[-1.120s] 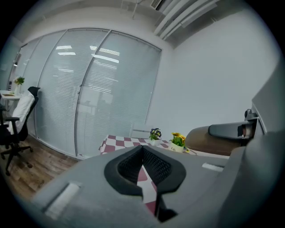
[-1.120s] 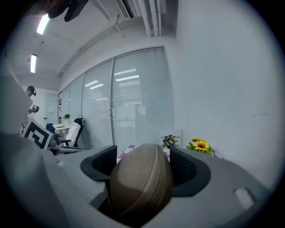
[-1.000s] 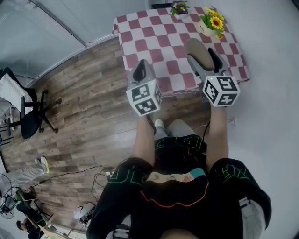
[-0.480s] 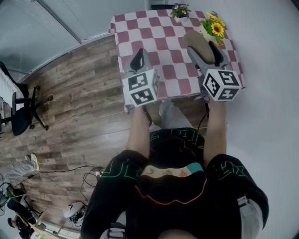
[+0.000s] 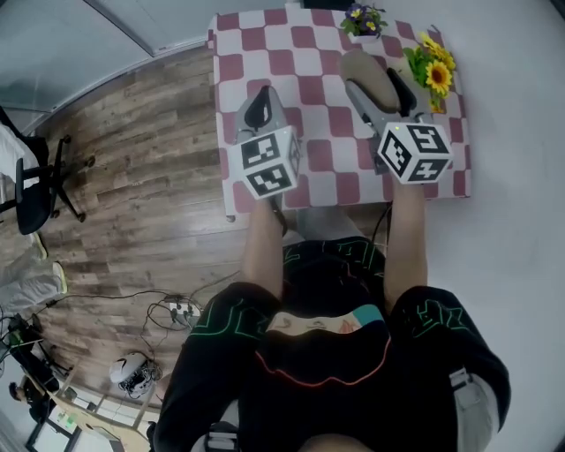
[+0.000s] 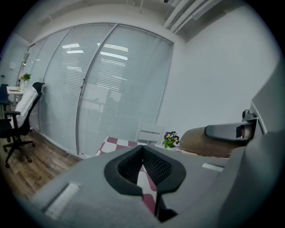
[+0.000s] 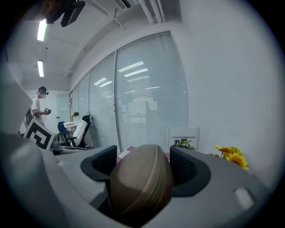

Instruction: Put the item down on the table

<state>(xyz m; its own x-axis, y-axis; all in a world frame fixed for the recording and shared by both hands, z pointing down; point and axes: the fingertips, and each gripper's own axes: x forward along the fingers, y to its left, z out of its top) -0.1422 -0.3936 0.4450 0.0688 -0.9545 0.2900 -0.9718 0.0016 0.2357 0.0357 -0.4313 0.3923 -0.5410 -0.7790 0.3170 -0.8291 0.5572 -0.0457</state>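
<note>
My right gripper (image 5: 378, 84) clamped on a brown oval item (image 7: 141, 187), perhaps a ball, over the checked table (image 5: 265, 44), my left gripper (image 5: 259, 110) at its nine o'clock, jaws pressed together, empty

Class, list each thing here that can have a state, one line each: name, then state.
Left tongs: shut, empty.
Right tongs: shut on the brown oval item.
Brown oval item: gripped, not yet set down.
Sunflowers: upright on the checked table.
Purple flowers: upright on the table.
</note>
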